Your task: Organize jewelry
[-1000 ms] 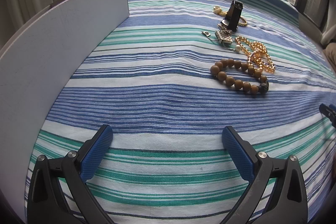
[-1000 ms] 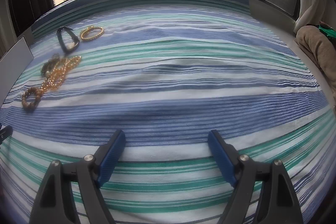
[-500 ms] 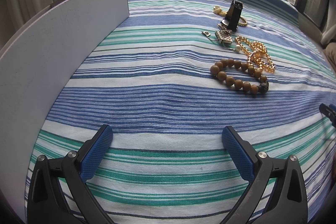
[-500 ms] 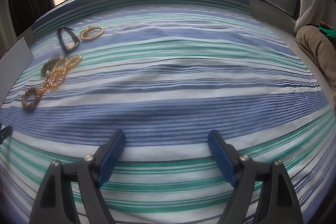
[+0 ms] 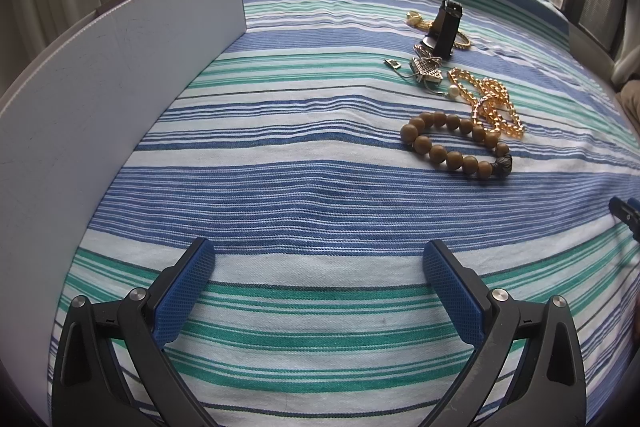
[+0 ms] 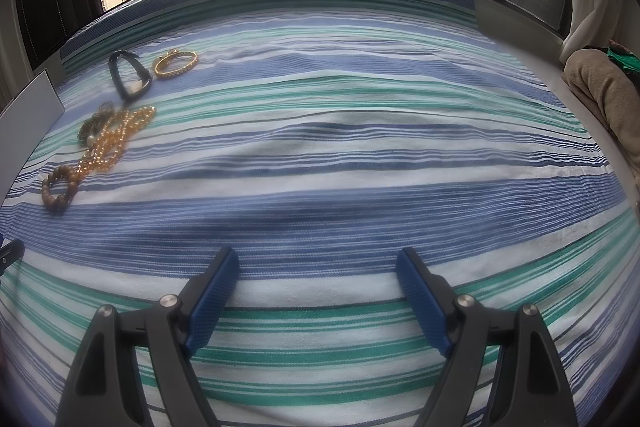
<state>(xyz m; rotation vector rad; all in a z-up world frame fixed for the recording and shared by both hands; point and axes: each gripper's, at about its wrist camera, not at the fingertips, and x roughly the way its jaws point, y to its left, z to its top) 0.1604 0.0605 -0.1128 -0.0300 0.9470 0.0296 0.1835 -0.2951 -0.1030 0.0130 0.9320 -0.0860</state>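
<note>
Lying on striped cloth (image 5: 280,187): one wooden bead bracelet (image 5: 456,143), one gold chain (image 5: 492,99).

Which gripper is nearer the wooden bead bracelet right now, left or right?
Left. The wooden bead bracelet lies ahead and right of the open left gripper. From the open right gripper it sits far off to the left.

My two wrist views angle down, close over the blue-green striped cloth (image 5: 304,195), facing the far window; both catch the brown wooden bead bracelet (image 5: 452,147).
</note>
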